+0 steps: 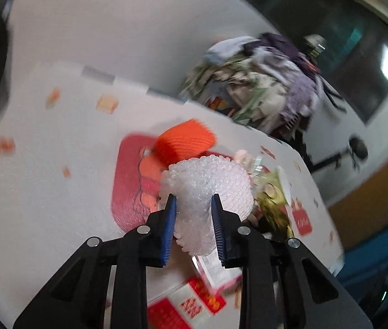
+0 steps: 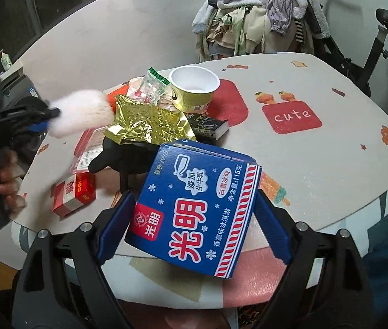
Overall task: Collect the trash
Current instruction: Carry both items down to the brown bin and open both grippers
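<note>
Table (image 2: 317, 148) with the trash pile as landmark. Progress, as judged: early; two pieces are lifted, most remain, and no bin is visible. Right gripper (image 2: 191, 224), in front of the pile, is clamped on the blue carton (image 2: 194, 208). Left gripper (image 1: 194, 230), left of the pile, is clenched on the foam net (image 1: 207, 192). Remaining: gold wrapper (image 2: 144, 120), paper cup (image 2: 194, 87) behind it, apparently empty, and red box (image 2: 73, 194) at front left.

Left gripper (image 1: 194, 205) clamped narrow on its load; right gripper (image 2: 194, 219) gripping wide.
</note>
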Demonstrator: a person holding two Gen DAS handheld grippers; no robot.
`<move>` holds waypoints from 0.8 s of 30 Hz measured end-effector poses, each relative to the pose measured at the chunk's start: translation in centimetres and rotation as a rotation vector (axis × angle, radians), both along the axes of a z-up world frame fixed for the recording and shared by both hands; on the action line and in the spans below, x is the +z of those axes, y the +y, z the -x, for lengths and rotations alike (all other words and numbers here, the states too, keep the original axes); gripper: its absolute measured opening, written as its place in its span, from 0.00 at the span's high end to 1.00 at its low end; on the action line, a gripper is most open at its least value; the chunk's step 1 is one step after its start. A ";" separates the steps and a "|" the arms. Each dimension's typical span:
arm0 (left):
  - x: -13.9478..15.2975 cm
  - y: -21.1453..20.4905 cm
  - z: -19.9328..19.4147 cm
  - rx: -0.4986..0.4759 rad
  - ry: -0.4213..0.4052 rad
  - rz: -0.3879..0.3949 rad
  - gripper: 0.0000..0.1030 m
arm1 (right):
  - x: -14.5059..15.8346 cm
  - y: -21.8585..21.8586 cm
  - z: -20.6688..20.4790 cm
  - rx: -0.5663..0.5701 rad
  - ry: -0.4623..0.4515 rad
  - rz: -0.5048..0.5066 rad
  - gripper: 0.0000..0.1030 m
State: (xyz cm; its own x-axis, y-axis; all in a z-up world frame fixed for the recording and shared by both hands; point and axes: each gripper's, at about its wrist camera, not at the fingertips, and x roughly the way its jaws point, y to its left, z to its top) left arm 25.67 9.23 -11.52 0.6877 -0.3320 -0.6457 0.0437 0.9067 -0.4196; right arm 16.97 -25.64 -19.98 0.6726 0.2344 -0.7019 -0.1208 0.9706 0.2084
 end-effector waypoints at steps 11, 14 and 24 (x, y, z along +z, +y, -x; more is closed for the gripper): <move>3.3 -2.4 12.2 -0.184 -0.080 -0.080 0.75 | 1.8 1.5 5.0 0.075 -0.048 0.026 0.17; 1.8 -2.8 15.8 -0.211 -0.067 -0.079 0.75 | 1.4 2.1 6.8 0.112 -0.045 0.050 0.17; -1.9 -3.4 24.1 -0.235 -0.043 -0.067 0.75 | -3.2 4.7 11.8 0.261 0.115 0.048 0.17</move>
